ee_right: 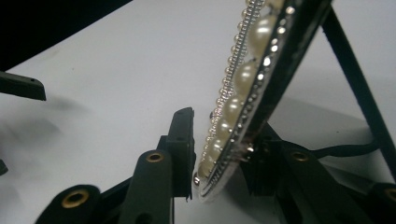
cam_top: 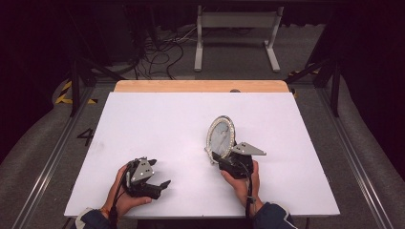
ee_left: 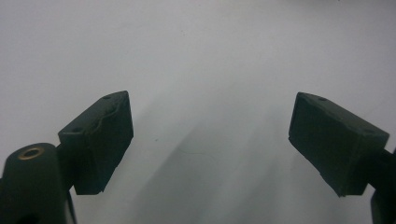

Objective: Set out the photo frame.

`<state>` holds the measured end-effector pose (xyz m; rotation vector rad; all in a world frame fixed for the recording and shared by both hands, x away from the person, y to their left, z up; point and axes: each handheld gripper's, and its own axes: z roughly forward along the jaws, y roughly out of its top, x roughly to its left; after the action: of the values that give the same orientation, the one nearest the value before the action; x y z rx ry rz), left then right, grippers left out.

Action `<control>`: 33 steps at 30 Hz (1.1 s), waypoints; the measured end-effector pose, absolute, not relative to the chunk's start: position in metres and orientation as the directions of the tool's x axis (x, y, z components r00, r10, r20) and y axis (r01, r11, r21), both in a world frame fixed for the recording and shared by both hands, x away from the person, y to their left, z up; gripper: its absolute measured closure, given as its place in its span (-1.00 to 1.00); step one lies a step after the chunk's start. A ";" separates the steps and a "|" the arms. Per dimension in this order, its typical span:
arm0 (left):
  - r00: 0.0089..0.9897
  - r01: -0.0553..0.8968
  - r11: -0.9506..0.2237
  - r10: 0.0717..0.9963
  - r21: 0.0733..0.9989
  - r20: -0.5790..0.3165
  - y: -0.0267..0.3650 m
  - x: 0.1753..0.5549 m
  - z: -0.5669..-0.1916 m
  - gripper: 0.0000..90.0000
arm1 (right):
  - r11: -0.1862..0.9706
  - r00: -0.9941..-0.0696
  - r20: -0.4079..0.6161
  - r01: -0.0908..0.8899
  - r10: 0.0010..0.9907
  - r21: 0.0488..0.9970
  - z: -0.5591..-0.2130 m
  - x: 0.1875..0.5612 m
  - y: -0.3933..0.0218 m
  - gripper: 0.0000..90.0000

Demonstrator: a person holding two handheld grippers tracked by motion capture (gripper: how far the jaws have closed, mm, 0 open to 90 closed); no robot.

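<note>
Pearls and tiny beads ring the oval mirror (cam_top: 220, 137), which stands tilted on the white table (cam_top: 157, 119), right of the middle. The right gripper (ee_right: 215, 158) clamps the mirror's bottom rim, one jaw on each side. A black prop leg (ee_right: 355, 79) slants behind it. The left gripper (ee_left: 210, 140) rests nearby, spread wide, holding nothing.

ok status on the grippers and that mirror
Left gripper open, empty, on the table. Right gripper shut on the pearl-rimmed oval mirror, near upright. Nothing in the way.
</note>
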<state>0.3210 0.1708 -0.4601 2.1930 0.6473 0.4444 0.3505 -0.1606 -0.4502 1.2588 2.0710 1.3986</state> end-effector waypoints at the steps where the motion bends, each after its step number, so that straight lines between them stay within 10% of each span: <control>1: 0.807 0.305 -0.554 0.583 0.774 0.099 0.171 0.321 -0.460 -0.68 | 0.117 -0.546 0.190 0.477 0.816 0.871 -0.451 0.352 -0.160 0.55; 33: 0.808 0.308 -0.546 0.582 0.779 0.088 0.170 0.324 -0.457 -0.67 | 0.170 -0.621 0.284 0.568 0.731 0.805 -0.443 0.362 -0.180 0.80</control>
<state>0.3240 0.1705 -0.4575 2.1807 0.6530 0.4324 0.3619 -0.1805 -0.4434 1.2745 2.2680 1.4389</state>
